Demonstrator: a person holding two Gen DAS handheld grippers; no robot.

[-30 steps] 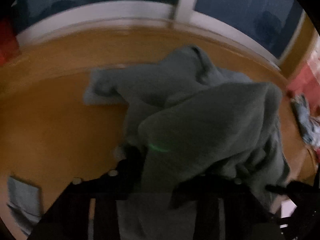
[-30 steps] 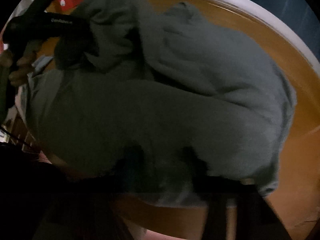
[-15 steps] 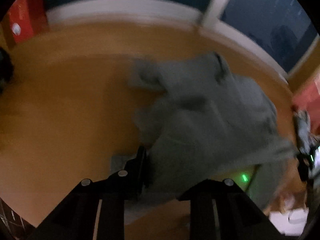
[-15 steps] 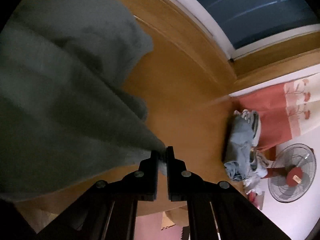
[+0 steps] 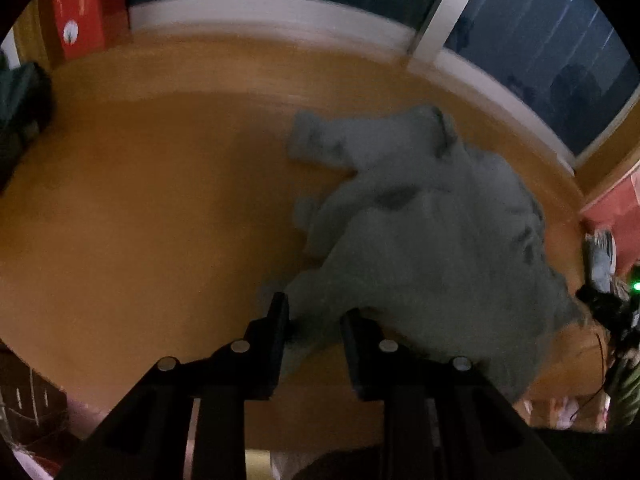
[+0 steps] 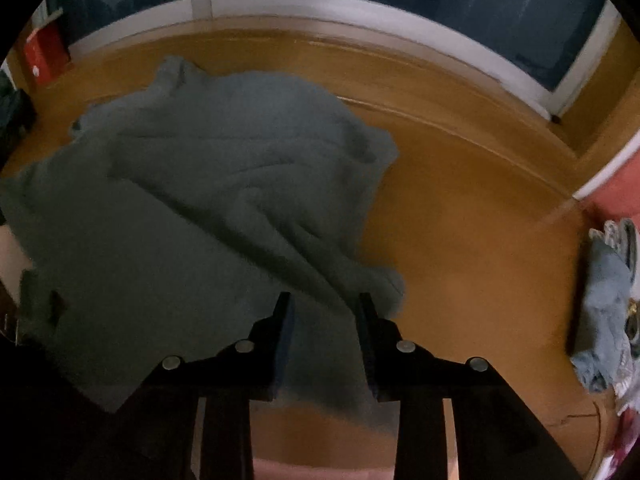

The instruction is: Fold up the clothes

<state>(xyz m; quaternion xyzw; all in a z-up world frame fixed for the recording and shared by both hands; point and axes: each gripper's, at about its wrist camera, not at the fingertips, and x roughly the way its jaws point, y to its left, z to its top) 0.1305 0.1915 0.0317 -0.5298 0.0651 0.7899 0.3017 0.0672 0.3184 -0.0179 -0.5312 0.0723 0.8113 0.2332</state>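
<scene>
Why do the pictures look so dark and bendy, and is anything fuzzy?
Left wrist view: dim room, so the grey garment looks murky; the window frame is smeared by motion blur; the fisheye lens curves the wooden table. Right wrist view: equally dim, the table edge bows round, and the black gripper is nearly a silhouette.

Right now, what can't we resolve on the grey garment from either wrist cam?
- Left wrist: grey garment motion-blurred; garment type unclear, right edge lost in dark clutter.
- Right wrist: its left side runs past the image rim.
- Right wrist: near hem hidden behind right gripper.
- Left gripper: cloth contact unclear.
</scene>
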